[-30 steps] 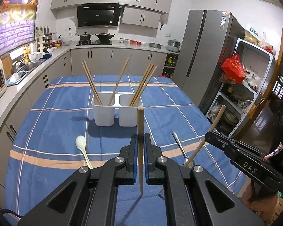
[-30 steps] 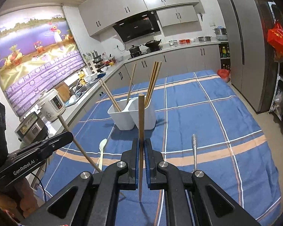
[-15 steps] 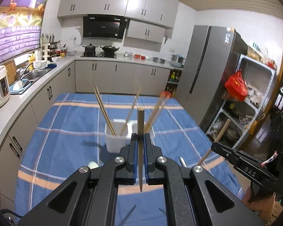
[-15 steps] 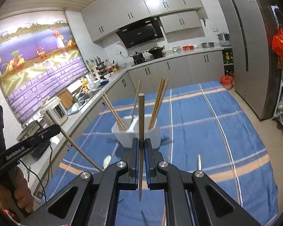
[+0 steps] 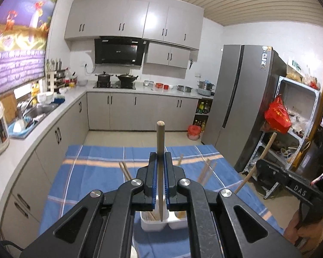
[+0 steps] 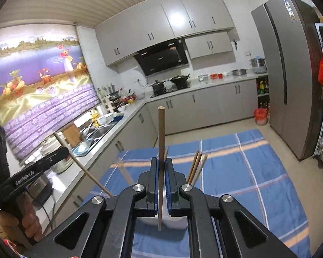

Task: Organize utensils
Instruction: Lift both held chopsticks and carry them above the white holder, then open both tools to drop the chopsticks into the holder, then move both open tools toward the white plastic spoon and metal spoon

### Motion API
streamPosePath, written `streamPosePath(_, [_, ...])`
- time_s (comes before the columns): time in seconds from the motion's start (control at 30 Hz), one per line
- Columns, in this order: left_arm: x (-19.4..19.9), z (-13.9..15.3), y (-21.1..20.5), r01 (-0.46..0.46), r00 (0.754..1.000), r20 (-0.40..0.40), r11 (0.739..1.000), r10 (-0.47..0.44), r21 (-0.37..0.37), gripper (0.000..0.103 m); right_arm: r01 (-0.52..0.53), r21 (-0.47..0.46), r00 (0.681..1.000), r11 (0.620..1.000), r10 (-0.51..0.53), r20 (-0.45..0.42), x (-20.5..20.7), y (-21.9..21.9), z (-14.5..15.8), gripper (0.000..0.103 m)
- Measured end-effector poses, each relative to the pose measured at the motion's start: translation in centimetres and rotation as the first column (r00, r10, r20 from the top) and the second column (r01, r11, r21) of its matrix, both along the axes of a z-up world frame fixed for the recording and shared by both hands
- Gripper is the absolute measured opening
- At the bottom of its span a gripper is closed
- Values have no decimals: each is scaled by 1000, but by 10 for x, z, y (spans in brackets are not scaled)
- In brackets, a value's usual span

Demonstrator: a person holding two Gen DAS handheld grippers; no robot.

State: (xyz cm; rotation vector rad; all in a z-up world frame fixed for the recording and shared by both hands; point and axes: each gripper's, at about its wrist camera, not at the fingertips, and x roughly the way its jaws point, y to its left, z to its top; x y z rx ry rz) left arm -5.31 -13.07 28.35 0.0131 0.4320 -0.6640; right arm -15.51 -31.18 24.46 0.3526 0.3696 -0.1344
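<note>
Left wrist view: left gripper [image 5: 160, 185] clenched on chopstick [image 5: 160, 161] above white holder [image 5: 152, 223]; right gripper [image 6: 160, 185] likewise grasping its chopstick [image 6: 161, 150] — insertion step; tips to be lowered into a compartment.

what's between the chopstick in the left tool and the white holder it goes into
Nothing visible. The left tool holds its chopstick upright, tip hanging just above the white holder; only chopsticks already standing inside share it.
</note>
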Motion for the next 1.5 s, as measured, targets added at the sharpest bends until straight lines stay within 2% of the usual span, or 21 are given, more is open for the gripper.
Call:
streamPosePath(0.13, [31, -14, -22, 5, 1000, 1, 999, -5, 33, 5, 41, -17, 999, 999, -41, -20, 33, -6, -7, 6])
streamPosePath(0.23, [56, -37, -34, 13, 997, -72, 999, -9, 49, 5, 56, -16, 996, 998, -57, -68, 53, -12, -21, 6])
streamPosePath(0.37, [81, -74, -48, 31, 980, -198, 996, -13, 87, 5, 63, 23, 986, 998, -58, -155, 74, -19, -53, 6])
streamPosePath(0.5, [90, -96, -55, 56, 968, -250, 993, -28, 106, 5, 73, 71, 974, 995, -56, -218, 81, -29, -81, 6])
streamPosePath(0.6, [94, -101, -55, 65, 963, -267, 994, -38, 91, 5, 83, 103, 968, 991, -56, -244, 82, -37, -96, 7])
streamPosePath(0.67, [95, -104, -56, 70, 960, -276, 994, -45, 82, 6, 91, 113, 965, 989, -60, -254, 85, -39, -100, 12])
streamPosePath(0.7, [96, -105, -55, 71, 958, -283, 994, -46, 78, 6, 96, 116, 964, 989, -63, -259, 86, -40, -101, 18])
streamPosePath(0.73, [96, -106, -54, 72, 956, -289, 995, -47, 74, 6, 102, 118, 963, 988, -68, -261, 86, -42, -103, 27])
streamPosePath(0.8, [97, -108, -52, 68, 952, -303, 996, -45, 63, 8, 112, 123, 963, 986, -77, -259, 85, -43, -104, 35])
streamPosePath(0.9, [98, -110, -46, 54, 945, -325, 997, -34, 53, 16, 120, 139, 963, 983, -81, -257, 82, -45, -108, 37])
streamPosePath(1.0, [94, -108, -33, 30, 944, -330, 999, -13, 46, 17, 127, 163, 964, 979, -83, -254, 79, -48, -109, 42])
streamPosePath(1.23, [66, -100, 10, -71, 946, -314, 996, 84, 53, 20, 138, 195, 966, 971, -88, -244, 80, -58, -98, 43])
streamPosePath(1.33, [53, -102, 32, -122, 930, -341, 991, 136, 63, 21, 143, 178, 968, 974, -100, -231, 72, -56, -91, 48])
streamPosePath(1.43, [36, -111, 51, -177, 900, -392, 981, 193, 75, 21, 144, 150, 965, 978, -106, -238, 63, -52, -86, 49])
streamPosePath(1.5, [22, -115, 57, -184, 887, -409, 977, 213, 110, 21, 144, 117, 963, 983, -112, -247, 55, -49, -78, 49])
